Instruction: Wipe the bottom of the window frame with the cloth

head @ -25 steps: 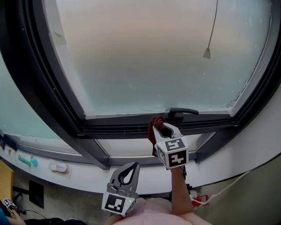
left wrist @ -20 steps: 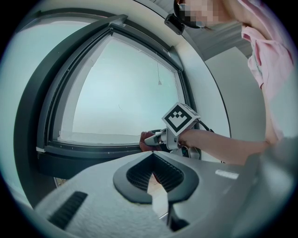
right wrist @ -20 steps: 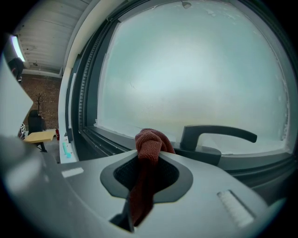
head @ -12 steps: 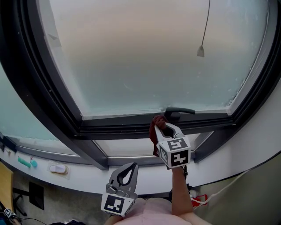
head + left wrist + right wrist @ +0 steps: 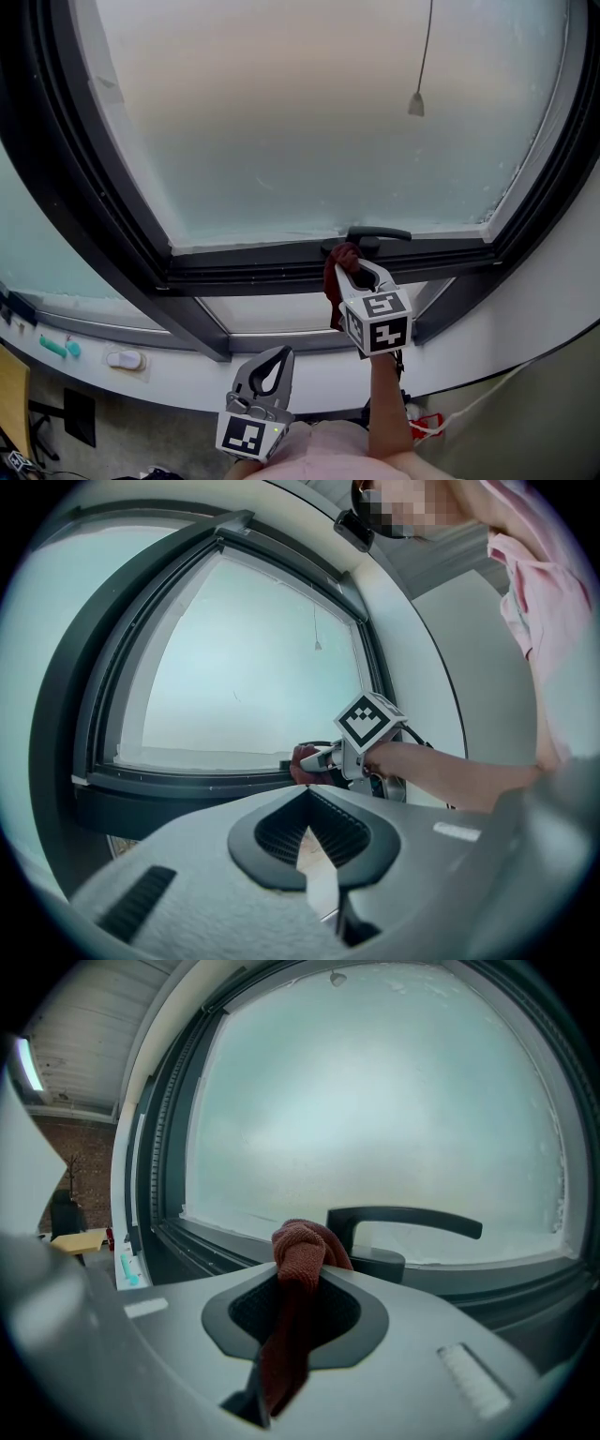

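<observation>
A dark red cloth (image 5: 339, 267) is bunched in my right gripper (image 5: 352, 265), which is shut on it, with the cloth's tail hanging down between the jaws (image 5: 286, 1335). The cloth's tip (image 5: 302, 1241) sits close to the bottom rail of the dark window frame (image 5: 262, 265), just left of the black window handle (image 5: 375, 236) (image 5: 398, 1222). My left gripper (image 5: 272, 364) hangs lower and to the left, shut, with nothing in it (image 5: 307, 829). From the left gripper view, the right gripper (image 5: 323, 757) and the cloth (image 5: 305, 759) show against the frame's bottom.
Frosted glass (image 5: 309, 112) fills the frame, with a pull cord and its weight (image 5: 416, 103) hanging at the upper right. A white sill (image 5: 141, 370) runs below, carrying a teal object (image 5: 54, 346) and a white one (image 5: 125, 358). Cables (image 5: 469, 408) lie on the floor at right.
My right gripper with the cloth has moved slightly up and to the right, closer to the frame's bottom rail and the handle. The left gripper has stayed put.
</observation>
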Demonstrator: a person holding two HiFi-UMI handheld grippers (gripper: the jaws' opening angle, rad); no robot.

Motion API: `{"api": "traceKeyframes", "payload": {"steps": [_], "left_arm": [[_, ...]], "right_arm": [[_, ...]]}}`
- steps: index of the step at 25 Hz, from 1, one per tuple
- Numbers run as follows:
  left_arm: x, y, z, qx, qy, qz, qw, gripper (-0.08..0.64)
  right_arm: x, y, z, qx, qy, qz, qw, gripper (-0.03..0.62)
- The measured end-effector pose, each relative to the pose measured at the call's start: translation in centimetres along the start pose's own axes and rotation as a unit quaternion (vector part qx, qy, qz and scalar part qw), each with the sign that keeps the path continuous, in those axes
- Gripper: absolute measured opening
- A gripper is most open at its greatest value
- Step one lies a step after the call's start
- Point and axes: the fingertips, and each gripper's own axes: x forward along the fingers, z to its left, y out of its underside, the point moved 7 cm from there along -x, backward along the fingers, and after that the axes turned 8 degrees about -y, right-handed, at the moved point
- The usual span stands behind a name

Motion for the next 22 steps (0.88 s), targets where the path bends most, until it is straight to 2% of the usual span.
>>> {"api": "traceKeyframes", "payload": {"steps": [12,22], "left_arm": [[-0.5,0.4,-1.2,-0.007,-0.006,-0.009,0.9999,-0.002],[-1.5,0.6,-0.7,-0.008,-0.013,-0.017,0.9997,0.000]], "right_arm": [[-1.4,0.6,-2.1,0.013,0.014,-0.010,1.000,0.066],[-1.3,0.5,-1.8,-0.017,0.036,-0.010,0.999,0.066]]}}
